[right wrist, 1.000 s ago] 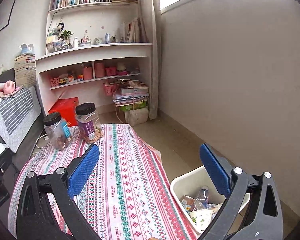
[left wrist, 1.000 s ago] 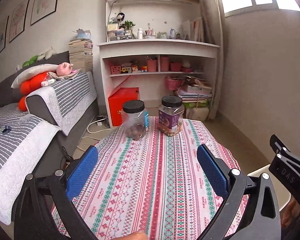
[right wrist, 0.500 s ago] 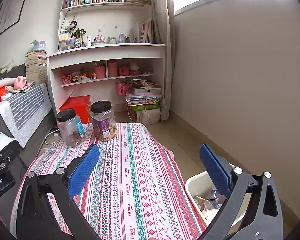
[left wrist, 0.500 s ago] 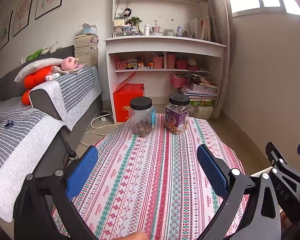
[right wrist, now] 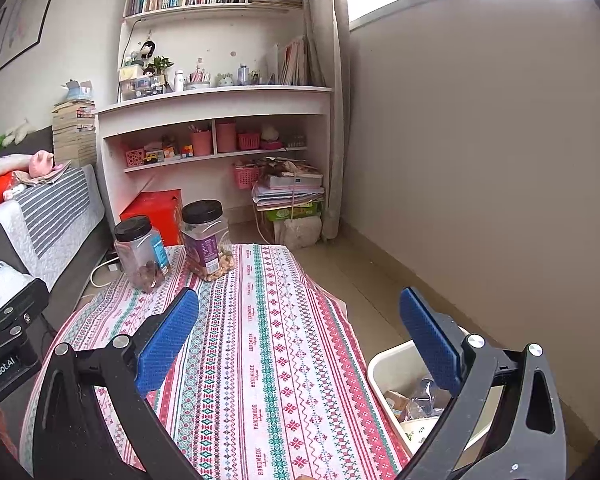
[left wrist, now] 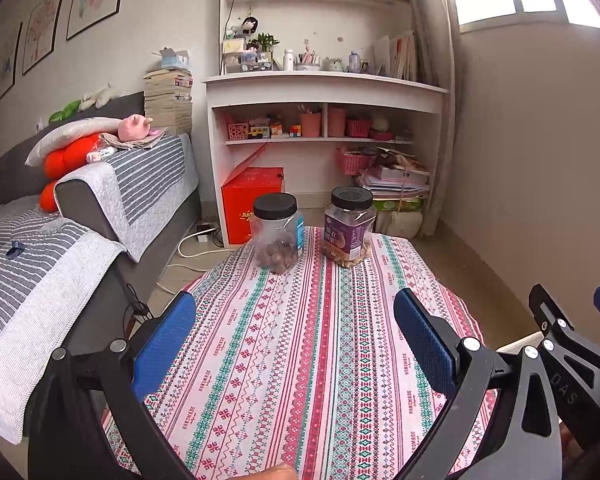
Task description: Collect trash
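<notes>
Two grippers hover empty over the striped patterned tablecloth (left wrist: pixel 300 360), the left gripper (left wrist: pixel 294 332) and right gripper (right wrist: pixel 298 330) both spread wide. No loose trash shows on the cloth; what is collected lies in the white plastic bin (right wrist: pixel 388 364) on the floor, low and right of the right gripper, the nearer one.

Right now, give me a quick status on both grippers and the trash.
Left gripper open, empty. Right gripper open, empty. Trash sits in white bin beside table. Tablecloth holds only two jars.
</notes>
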Demonstrator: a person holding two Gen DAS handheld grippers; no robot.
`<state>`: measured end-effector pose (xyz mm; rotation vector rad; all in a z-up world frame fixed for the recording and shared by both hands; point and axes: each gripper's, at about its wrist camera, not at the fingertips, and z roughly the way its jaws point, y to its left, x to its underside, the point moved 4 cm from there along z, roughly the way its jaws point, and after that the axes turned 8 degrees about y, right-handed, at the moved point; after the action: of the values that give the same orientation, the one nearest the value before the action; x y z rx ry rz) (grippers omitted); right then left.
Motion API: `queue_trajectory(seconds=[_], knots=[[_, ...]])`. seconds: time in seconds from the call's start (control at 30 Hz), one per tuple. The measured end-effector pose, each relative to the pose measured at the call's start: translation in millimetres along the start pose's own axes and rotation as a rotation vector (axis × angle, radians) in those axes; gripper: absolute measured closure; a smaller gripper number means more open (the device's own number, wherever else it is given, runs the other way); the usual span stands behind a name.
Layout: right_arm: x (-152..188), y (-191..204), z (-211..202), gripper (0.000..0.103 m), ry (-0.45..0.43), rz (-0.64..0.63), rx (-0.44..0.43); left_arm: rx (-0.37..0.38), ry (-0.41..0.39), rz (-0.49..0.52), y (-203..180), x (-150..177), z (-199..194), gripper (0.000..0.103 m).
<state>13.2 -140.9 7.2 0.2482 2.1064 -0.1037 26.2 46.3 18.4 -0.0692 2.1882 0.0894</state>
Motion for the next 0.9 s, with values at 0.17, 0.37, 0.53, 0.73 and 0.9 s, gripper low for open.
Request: queue_trajectory(seconds=[0.17, 0.37, 0.53, 0.73, 0.9], knots=[[0.8, -1.6, 0.8, 0.007, 0.003, 0.001, 0.002, -0.001, -0.001, -0.002, -0.1, -0.2, -0.6, 0.007], [2.8, -2.3, 1.6, 0.007, 0.005, -0.006, 0.002, -0.002, -0.005, -0.003, -1.6, -0.2, 0.4, 0.007], [3.6, -1.5, 1.9, 0.007, 0.008, -0.014, 0.0, -0.006, -0.006, -0.005, -3.1, 1.0, 1.5, 0.007], [3.7, -1.1, 2.9, 0.007, 0.016, -0.021, -0.004, -0.006, -0.003, -0.01, -4.6, 1.4, 2.1, 0.007], [5.1, -0.5, 3.8, 0.007, 0.021, -0.025, -0.005, 0.005, -0.005, -0.009, -6.9, 2.2, 2.5, 0.007]])
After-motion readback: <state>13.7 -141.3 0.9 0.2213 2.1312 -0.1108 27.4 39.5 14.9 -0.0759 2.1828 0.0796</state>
